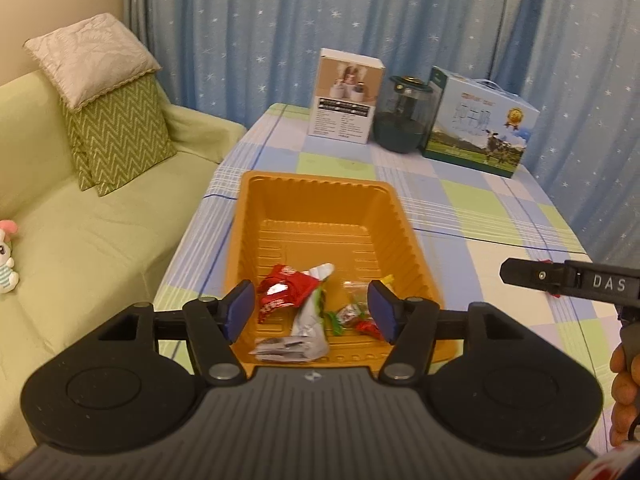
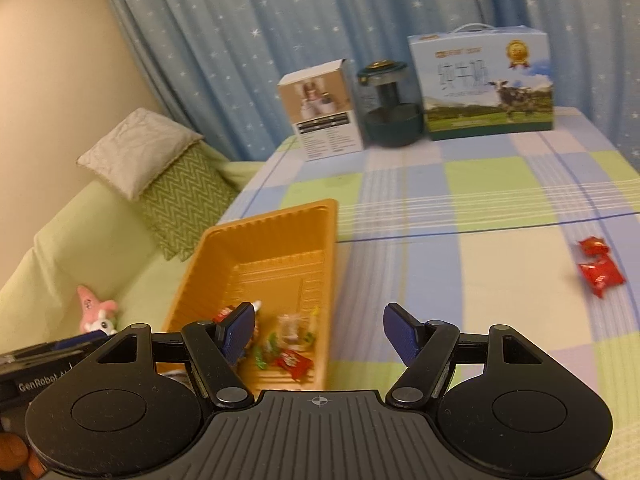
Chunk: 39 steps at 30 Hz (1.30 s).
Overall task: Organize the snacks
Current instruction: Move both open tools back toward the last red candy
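Note:
An orange plastic tray (image 1: 256,216) (image 2: 208,256) sits on the checked tablecloth near the sofa side. In its near end lie several snacks: a red wrapper (image 1: 286,286), a silver packet (image 1: 306,330), a clear candy bag (image 1: 354,290) and a small red candy (image 1: 368,326) (image 2: 294,364). My left gripper (image 1: 312,311) hovers over that pile, open, nothing between its pads. My right gripper (image 2: 320,334) is open and empty above the tray's right edge. Two red candies (image 2: 598,266) lie loose on the cloth at the far right. The right gripper's finger (image 1: 532,274) shows at the left wrist view's right edge.
A white carton (image 1: 344,98), a dark green jar (image 1: 402,120) and a milk box (image 1: 480,128) stand at the table's back edge. A green sofa (image 1: 80,240) with cushions and a plush toy (image 2: 96,310) lies to the left. Blue curtains hang behind.

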Each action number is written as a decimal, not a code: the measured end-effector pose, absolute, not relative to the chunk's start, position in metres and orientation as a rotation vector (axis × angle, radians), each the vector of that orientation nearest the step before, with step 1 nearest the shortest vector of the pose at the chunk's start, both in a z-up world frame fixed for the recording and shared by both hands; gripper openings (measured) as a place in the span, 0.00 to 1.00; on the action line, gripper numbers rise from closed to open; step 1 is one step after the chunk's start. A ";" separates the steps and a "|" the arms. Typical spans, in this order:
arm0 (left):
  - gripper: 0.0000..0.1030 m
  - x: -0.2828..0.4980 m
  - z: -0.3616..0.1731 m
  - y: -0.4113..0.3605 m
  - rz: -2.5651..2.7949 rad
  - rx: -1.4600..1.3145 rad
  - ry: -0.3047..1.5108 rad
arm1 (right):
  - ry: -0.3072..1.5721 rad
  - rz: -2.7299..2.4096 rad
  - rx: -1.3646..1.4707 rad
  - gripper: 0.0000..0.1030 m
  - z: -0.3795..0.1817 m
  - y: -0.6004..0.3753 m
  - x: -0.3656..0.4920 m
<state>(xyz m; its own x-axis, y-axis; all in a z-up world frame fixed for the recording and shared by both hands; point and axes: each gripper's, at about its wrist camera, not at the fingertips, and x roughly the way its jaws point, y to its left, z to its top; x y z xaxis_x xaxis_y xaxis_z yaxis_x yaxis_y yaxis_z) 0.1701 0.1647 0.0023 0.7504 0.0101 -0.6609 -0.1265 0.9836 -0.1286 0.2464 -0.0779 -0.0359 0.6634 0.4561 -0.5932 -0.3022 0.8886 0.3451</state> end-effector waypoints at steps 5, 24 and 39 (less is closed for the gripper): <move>0.62 0.169 0.010 0.143 0.028 -0.150 0.705 | 0.711 0.394 0.235 0.69 -0.028 -0.097 0.235; 0.66 0.177 0.029 0.072 -0.123 -0.094 0.677 | 0.633 0.251 0.245 0.69 -0.010 -0.170 0.206; 0.69 0.196 0.021 0.002 -0.267 -0.041 0.691 | 0.643 0.071 0.270 0.69 -0.032 -0.255 0.194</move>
<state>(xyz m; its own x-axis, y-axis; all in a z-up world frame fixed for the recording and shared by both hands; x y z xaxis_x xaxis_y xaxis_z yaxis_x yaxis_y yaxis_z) 0.1957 0.0017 0.0214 0.7377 -0.2570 -0.6243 0.2300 0.9651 -0.1255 0.1940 -0.2552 -0.0318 0.7995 0.1487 -0.5820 0.0176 0.9627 0.2701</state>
